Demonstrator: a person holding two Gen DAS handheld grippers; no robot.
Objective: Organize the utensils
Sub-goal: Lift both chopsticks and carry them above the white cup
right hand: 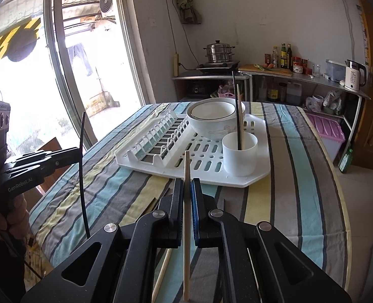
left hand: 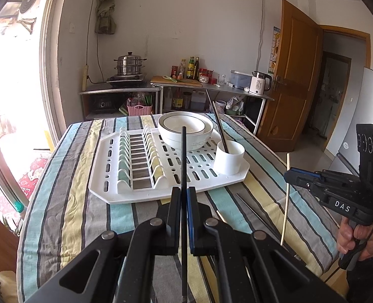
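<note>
on the left, the left gripper (left hand: 184, 197) is clamped on a thin black chopstick (left hand: 184, 166), held upright above the striped tablecloth (left hand: 67, 202), its matte shaft running straight up between the jaws. past it the white plastic drying rack (left hand: 141, 194) sits on the cloth, a flat slotted tray with a row of ribbed plate dividers on its left half. a glossy white bowl (left hand: 186, 131) with a dark rim line stands at the rack's far side, and a smooth white cup (left hand: 229, 159) stands at its right near corner, with a black chopstick and a pale one leaning inside.

further right, the right gripper (right hand: 187, 189) is pinched on a pale wooden chopstick (right hand: 186, 202), also upright, round and plain-grained. more loose sticks, dark and pale, lie on the cloth just in front of the rack, between the two grippers.

this looks like the carrying step: each claw has a stick lifted and neither is over the cup yet. the next move likely calls for bringing a tip over the cup's narrow mouth, lowering it beside the sticks already there, then letting go. thin slick sticks may pivot in the jaws, so steady alignment matters.
</note>
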